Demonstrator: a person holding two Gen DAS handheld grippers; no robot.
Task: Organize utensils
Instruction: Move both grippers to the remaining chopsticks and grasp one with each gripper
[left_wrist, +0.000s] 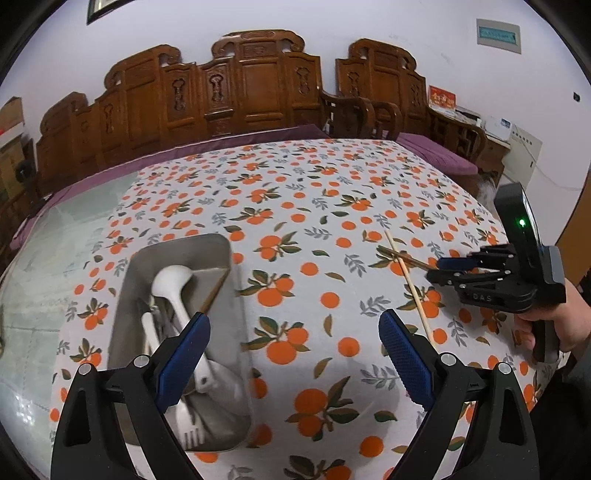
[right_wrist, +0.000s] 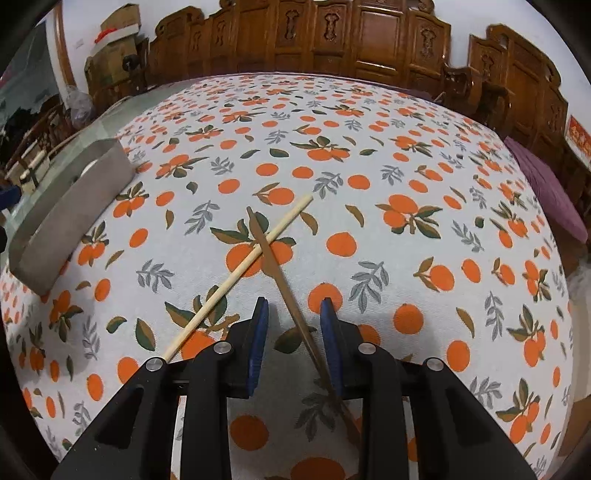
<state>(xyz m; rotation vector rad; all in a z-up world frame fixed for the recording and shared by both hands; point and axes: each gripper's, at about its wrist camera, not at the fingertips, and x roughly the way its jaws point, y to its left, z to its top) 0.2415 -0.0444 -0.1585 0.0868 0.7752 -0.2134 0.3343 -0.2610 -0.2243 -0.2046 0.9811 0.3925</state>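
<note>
brown chopstick (right_wrist: 275, 266) lies crossed under the pale chopstick (right_wrist: 236, 273) on the orange-print cloth (right_wrist: 369, 229), between the narrow jaws of the right gripper (right_wrist: 293, 310), not yet pinched.
it looks light, stiff and thin, so it may roll; better to take it near the thick end. left gripper (left_wrist: 293, 328) is wide and empty beside the metal tray (left_wrist: 236, 332) with the white spoons (left_wrist: 173, 291); carved wooden benches (left_wrist: 240, 88) stand behind.

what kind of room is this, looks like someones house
Most likely a home living or dining room: a table under an orange-print tablecloth, carved wooden bench seating with purple cushions along the wall, and stacked cardboard boxes in a corner.
</note>
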